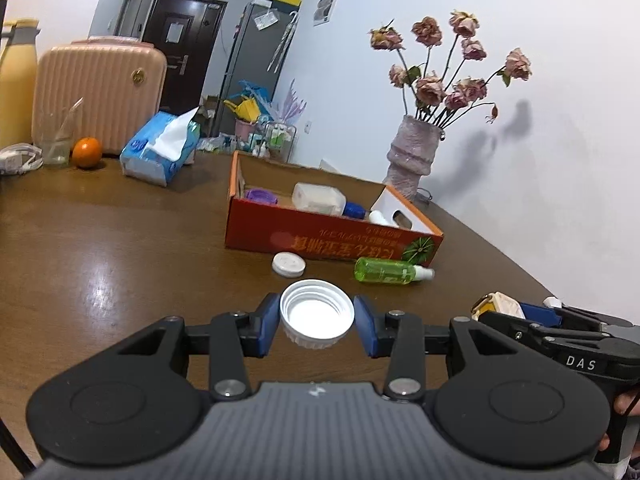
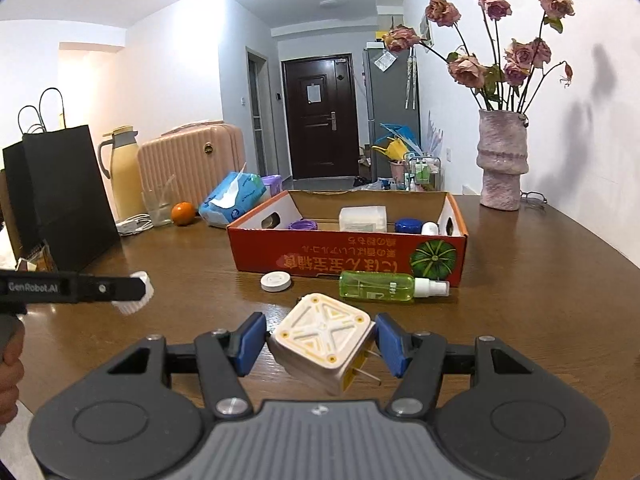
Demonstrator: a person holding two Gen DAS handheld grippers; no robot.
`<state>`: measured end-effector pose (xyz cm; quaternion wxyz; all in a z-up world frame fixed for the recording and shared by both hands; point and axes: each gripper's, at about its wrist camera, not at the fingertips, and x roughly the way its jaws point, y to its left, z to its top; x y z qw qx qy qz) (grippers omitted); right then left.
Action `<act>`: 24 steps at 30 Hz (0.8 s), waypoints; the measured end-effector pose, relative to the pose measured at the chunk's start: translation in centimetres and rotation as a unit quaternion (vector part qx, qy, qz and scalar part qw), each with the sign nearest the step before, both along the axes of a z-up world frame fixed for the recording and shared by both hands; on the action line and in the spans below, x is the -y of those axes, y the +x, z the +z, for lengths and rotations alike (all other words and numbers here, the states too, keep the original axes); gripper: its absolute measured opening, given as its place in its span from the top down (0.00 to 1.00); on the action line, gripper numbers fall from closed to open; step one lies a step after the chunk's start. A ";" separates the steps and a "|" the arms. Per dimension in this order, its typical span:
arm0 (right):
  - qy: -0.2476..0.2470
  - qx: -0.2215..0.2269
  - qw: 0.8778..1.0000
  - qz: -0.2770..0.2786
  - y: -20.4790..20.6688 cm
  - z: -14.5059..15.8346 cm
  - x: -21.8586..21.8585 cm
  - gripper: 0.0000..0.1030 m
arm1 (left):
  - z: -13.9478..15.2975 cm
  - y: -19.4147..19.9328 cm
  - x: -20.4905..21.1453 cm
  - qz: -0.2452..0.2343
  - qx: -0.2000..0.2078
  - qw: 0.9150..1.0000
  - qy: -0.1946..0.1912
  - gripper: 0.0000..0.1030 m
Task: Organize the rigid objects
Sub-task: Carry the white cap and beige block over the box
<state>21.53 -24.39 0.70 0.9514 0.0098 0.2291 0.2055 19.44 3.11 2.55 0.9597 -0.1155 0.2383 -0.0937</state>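
My left gripper (image 1: 316,322) is shut on a white screw cap (image 1: 317,314), open side toward the camera, held above the table; the cap also shows in the right wrist view (image 2: 134,298). My right gripper (image 2: 320,344) is shut on a cream square plug adapter (image 2: 322,340) with metal prongs, also above the table; it appears in the left wrist view (image 1: 502,306). Ahead stands an orange cardboard box (image 2: 348,258) holding a purple lid (image 2: 303,225), a clear white container (image 2: 363,218), a blue cap (image 2: 408,226) and a white bottle. In front of it lie a white round lid (image 2: 275,281) and a green spray bottle (image 2: 384,287).
A pink vase of dried roses (image 2: 502,160) stands at the back right. At the back left are a tissue pack (image 2: 234,200), an orange (image 2: 183,213), a glass (image 2: 158,208), a yellow flask (image 2: 122,172), a pink suitcase (image 2: 192,160) and a black paper bag (image 2: 60,200).
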 end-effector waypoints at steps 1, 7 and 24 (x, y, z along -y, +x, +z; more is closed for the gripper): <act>0.003 0.000 1.000 0.001 0.2 0.1 0.1 0.43 | 0.2 0.3 0.2 -0.004 0.004 1.000 0.004 0.60; 0.023 -0.009 1.000 0.017 5.1 0.8 0.1 0.43 | 2.2 7.0 0.7 -0.027 0.012 0.999 0.033 0.60; -0.089 -0.094 0.992 0.015 33.2 0.7 -3.3 0.42 | 0.3 38.7 2.0 -0.051 -0.112 0.986 0.111 0.60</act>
